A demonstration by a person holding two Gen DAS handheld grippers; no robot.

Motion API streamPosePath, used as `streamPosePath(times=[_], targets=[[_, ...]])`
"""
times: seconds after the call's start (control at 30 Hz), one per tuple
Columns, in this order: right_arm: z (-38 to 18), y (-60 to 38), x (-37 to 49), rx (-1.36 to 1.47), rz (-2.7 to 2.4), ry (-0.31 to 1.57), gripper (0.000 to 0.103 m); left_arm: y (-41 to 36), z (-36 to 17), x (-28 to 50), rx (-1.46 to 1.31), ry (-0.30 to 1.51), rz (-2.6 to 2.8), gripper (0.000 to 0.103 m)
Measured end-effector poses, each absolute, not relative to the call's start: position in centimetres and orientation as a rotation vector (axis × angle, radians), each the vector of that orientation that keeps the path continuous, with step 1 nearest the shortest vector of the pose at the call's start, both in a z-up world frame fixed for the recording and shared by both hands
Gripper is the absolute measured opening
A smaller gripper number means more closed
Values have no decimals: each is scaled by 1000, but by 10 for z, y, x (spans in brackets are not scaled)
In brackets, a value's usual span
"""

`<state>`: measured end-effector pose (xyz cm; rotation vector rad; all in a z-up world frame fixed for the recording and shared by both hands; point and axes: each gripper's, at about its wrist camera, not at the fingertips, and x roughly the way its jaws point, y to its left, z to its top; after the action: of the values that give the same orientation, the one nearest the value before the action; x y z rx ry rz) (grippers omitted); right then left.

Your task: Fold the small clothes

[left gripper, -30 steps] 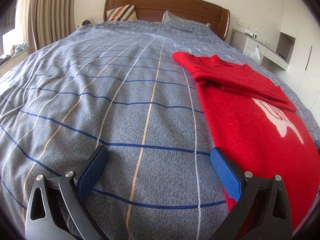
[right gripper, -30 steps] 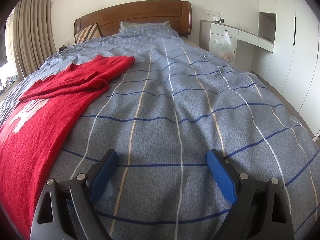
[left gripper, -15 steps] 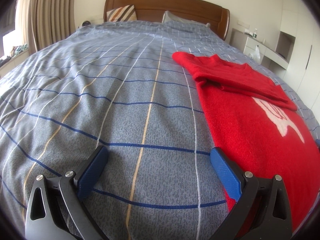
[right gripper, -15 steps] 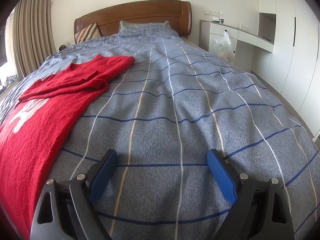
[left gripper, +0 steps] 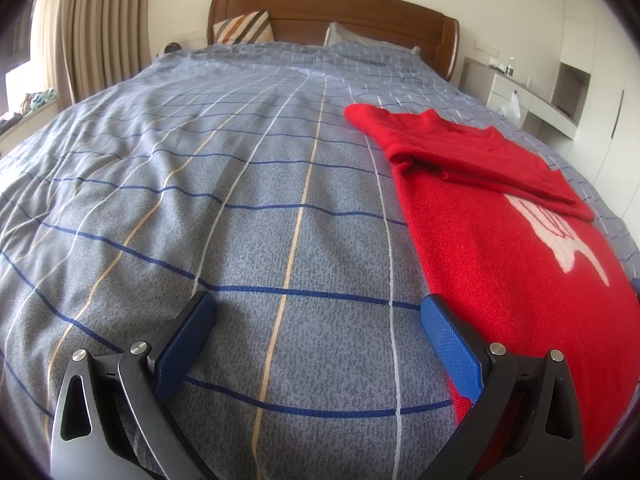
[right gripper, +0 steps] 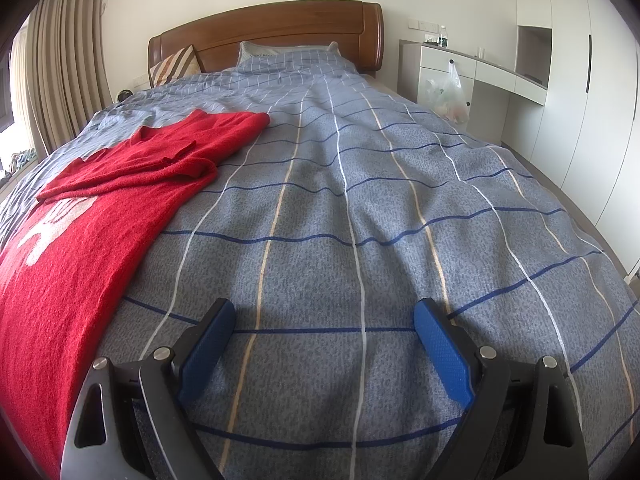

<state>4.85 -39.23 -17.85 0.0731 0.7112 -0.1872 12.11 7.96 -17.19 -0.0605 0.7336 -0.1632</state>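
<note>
A red knit sweater (left gripper: pixel 500 216) with a white motif lies flat on the blue-grey checked bedspread (left gripper: pixel 240 200), its sleeves folded across the chest. In the left wrist view it lies to the right; in the right wrist view the sweater (right gripper: pixel 100 208) lies to the left. My left gripper (left gripper: pixel 318 312) is open and empty over bare bedspread, its right finger beside the sweater's left edge. My right gripper (right gripper: pixel 324 316) is open and empty over the bedspread (right gripper: pixel 360 200), to the right of the sweater.
A wooden headboard (right gripper: pixel 264 36) and pillows (left gripper: pixel 244 26) stand at the far end. Curtains (left gripper: pixel 88 32) hang on the left. A white desk (right gripper: pixel 480 72) with a plastic bag (right gripper: pixel 448 92) and wardrobes (right gripper: pixel 592 80) stand on the right.
</note>
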Motion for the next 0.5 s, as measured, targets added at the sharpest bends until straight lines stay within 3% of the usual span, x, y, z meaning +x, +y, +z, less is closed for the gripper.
streamPosePath(times=[0.5], targets=[[-179,-392,49,72,-188,711,90,79,-172,122,-53,734,-159,102]])
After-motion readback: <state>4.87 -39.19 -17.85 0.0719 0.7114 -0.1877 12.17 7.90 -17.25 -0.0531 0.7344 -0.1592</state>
